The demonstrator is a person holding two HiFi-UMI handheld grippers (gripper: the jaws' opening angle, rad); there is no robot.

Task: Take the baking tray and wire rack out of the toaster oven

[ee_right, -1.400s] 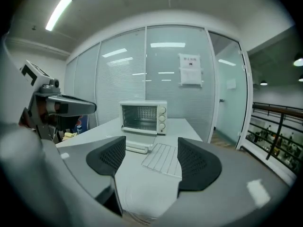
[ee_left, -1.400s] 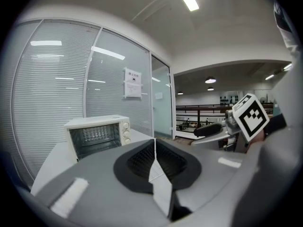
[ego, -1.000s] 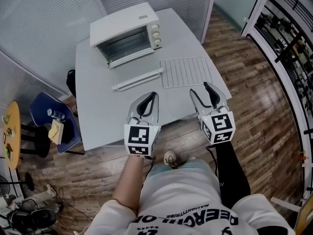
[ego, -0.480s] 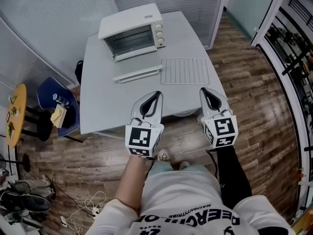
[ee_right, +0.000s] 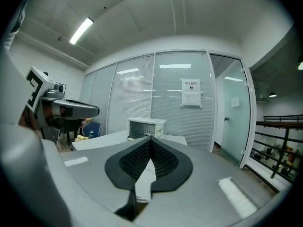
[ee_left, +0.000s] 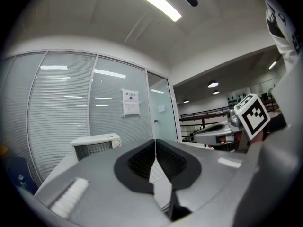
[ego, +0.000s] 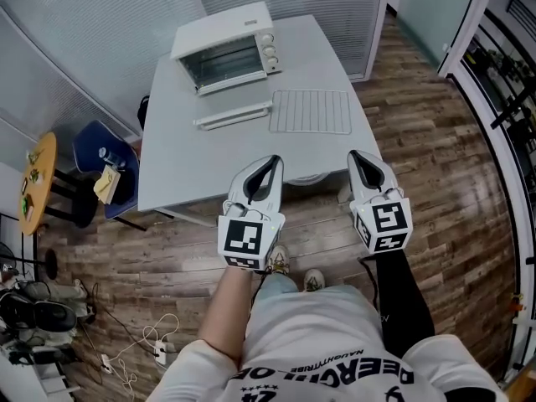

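My left tool (ego: 270, 162) and right tool (ego: 355, 156) are clenched, empty. The rack (ego: 310, 111) at one o'clock lies near the tabletop (ego: 184, 174) edge; a bump could drop it.

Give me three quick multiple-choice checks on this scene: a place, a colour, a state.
1. Where is the wire rack?
A) inside the toaster oven
B) flat on the table, beside the baking tray
C) leaning upright against the oven

2. What colour is the toaster oven's casing?
A) white
B) red
C) black

3. How do the right gripper jaws stand?
A) wide apart
B) shut on the rack
C) shut, nothing between them

Key: 1 B, the head view shows it lying on the tabletop next to the tray. 2 A, the casing is white. 3 C, the right gripper view shows the pads meeting with nothing between them.
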